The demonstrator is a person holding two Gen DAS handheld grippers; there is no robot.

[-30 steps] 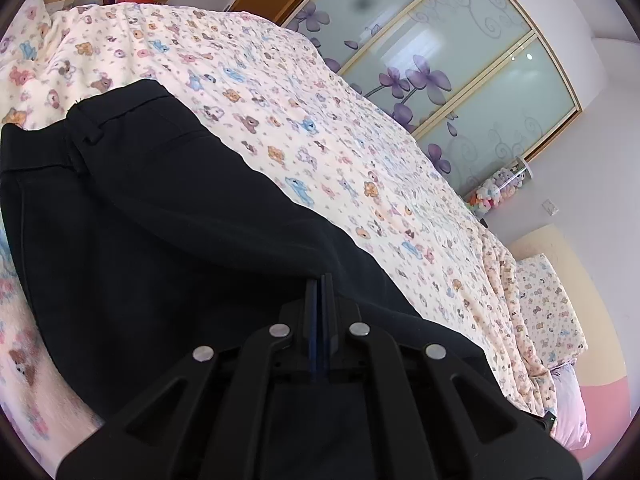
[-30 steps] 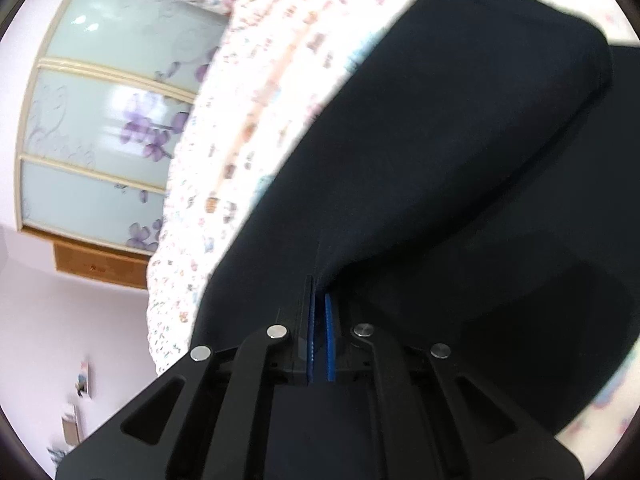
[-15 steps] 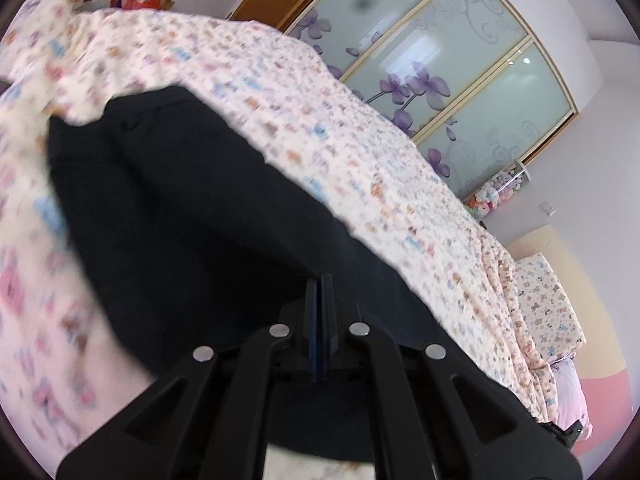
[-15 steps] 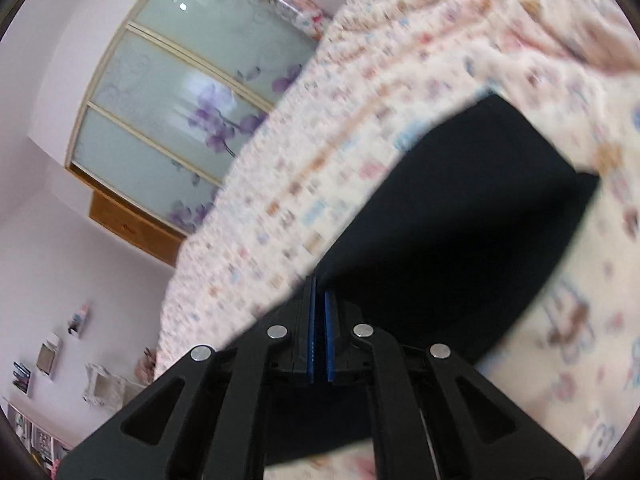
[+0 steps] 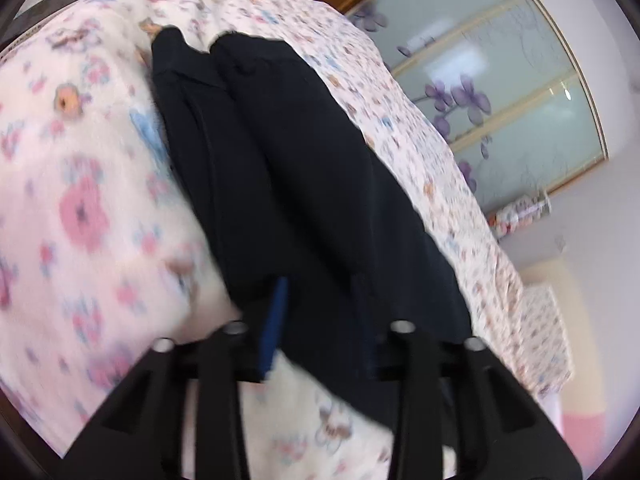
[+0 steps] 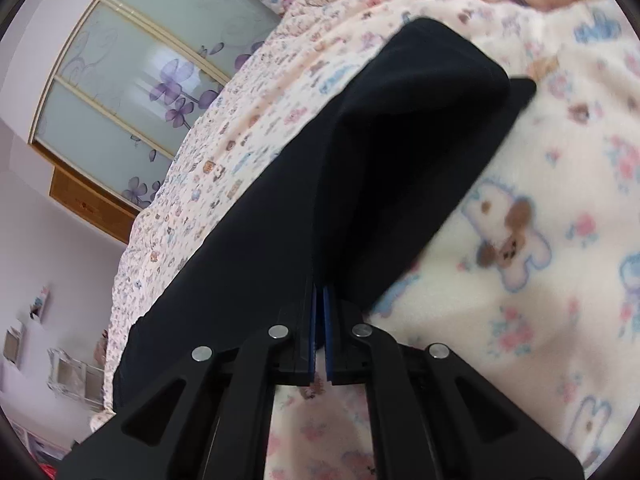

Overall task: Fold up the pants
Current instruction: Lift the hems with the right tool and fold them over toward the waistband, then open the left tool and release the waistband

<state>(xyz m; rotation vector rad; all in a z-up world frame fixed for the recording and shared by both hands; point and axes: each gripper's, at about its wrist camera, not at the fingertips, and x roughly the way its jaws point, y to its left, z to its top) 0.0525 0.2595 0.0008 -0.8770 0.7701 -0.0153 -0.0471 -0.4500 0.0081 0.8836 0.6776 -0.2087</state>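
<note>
Black pants (image 5: 288,168) lie folded lengthwise on a patterned blanket (image 5: 80,220) on the bed. In the left wrist view my left gripper (image 5: 320,316) is open, its blue pads spread apart, with the near end of the pants lying between the fingers. In the right wrist view the pants (image 6: 360,168) stretch away from me, and my right gripper (image 6: 320,308) is shut on their near edge, the blue pads pinching the black cloth.
The bed carries a bear-print cover (image 6: 540,240) on all sides of the pants. A wardrobe with frosted glass doors and purple flowers (image 5: 500,92) stands beyond the bed. It also shows in the right wrist view (image 6: 160,72). Shelves (image 6: 60,368) stand along the wall at the lower left.
Both grippers carried the pants over into a fold and down onto the blanket. My left gripper has opened and let go of the cloth. My right gripper stays shut on it.
</note>
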